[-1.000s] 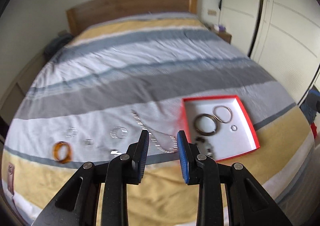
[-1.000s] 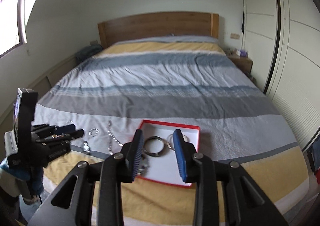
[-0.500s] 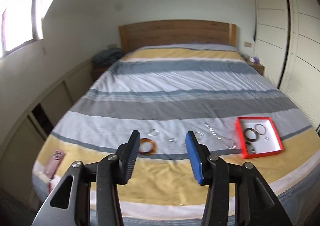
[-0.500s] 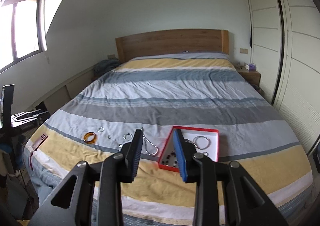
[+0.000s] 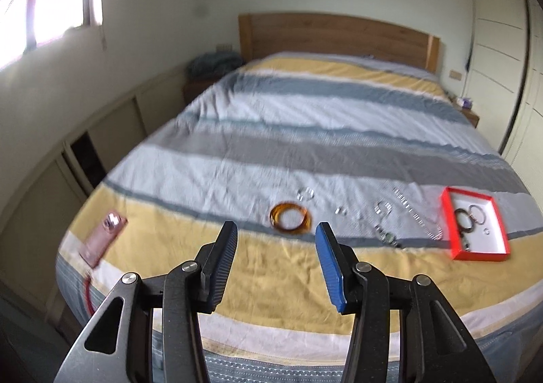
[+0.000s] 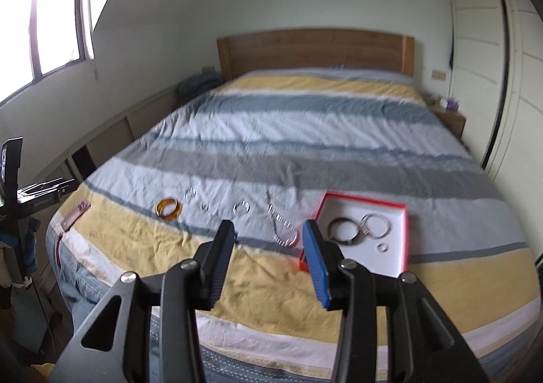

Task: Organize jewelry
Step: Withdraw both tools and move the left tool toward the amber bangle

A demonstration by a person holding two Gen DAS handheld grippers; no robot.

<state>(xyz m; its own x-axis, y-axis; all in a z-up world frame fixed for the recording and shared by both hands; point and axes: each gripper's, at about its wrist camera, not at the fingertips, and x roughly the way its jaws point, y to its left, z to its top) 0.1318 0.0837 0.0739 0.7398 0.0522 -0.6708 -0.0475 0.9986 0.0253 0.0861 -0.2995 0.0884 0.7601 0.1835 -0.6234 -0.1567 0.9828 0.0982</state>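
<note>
A red-rimmed white box (image 5: 448, 223) (image 6: 404, 233) lies on the striped bed and holds a dark bangle (image 6: 343, 230), a silver hoop (image 6: 375, 226) and a small ring (image 6: 382, 248). An amber bangle (image 5: 290, 221) (image 6: 168, 208), a silver chain (image 5: 415, 216) (image 6: 283, 230) and several small silver pieces (image 5: 382, 208) (image 6: 241, 207) lie loose on the cover to the left of the box. My left gripper (image 5: 276, 264) is open and empty, held back from the bed's foot edge in line with the amber bangle. My right gripper (image 6: 268, 257) is open and empty, in line with the chain.
A pink phone-like object (image 5: 103, 238) (image 6: 75, 213) lies at the bed's near left corner. A wooden headboard (image 6: 315, 52) stands at the far end. White wardrobe doors (image 6: 492, 60) line the right side. A stand with a device (image 6: 13, 179) is at the left.
Both grippers have pulled back from the bed and the left one has swung left, from close over the box and chain to a wide view of the whole bed. Both have stayed open.
</note>
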